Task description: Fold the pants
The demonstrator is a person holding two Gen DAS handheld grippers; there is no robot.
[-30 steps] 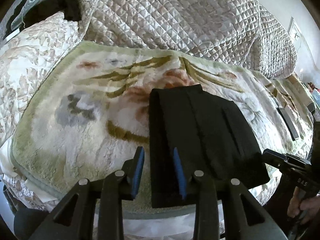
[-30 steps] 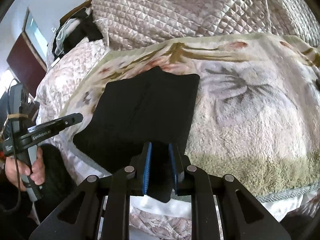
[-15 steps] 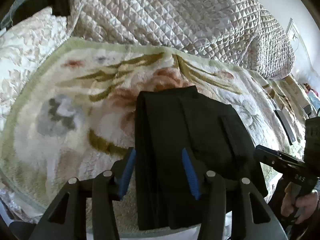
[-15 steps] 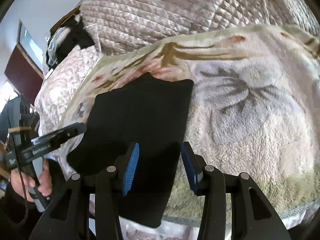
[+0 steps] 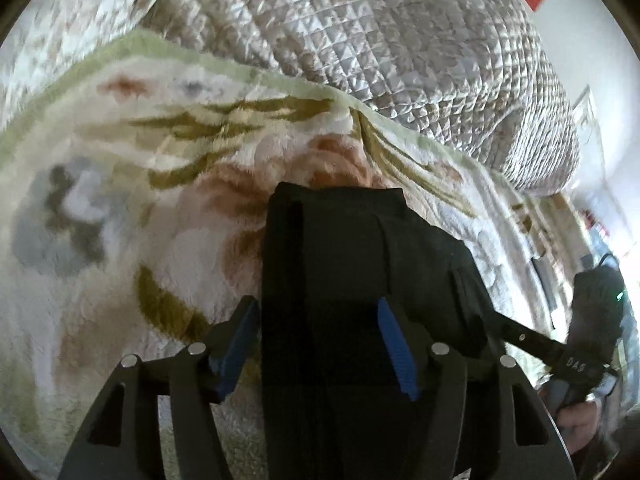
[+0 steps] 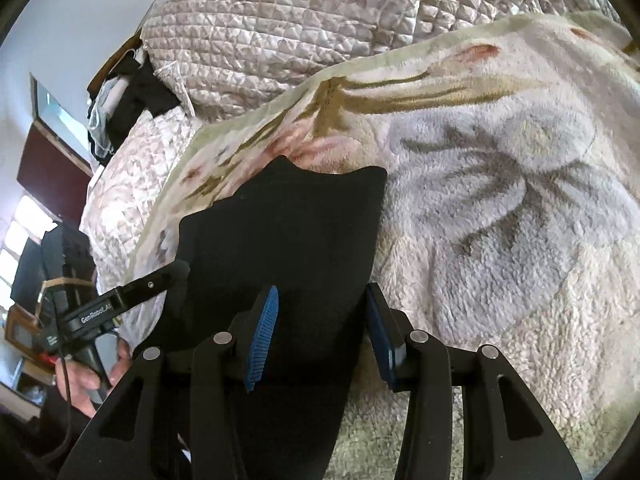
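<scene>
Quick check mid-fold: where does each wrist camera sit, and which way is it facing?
Left wrist: behind the open left hand-held gripper, looking down at the black pants' left edge; right hand-held gripper and hand at right.
Right wrist: behind the open right hand-held gripper, over the pants' right edge; left hand-held gripper and hand at left.
Shared: pants, floral blanket, quilted cover.

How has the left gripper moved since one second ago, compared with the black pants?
Yes. The left gripper came forward and right over the folded black pants, which lie on the floral blanket; its jaws have just been opening and now straddle the pants' left part.
</scene>
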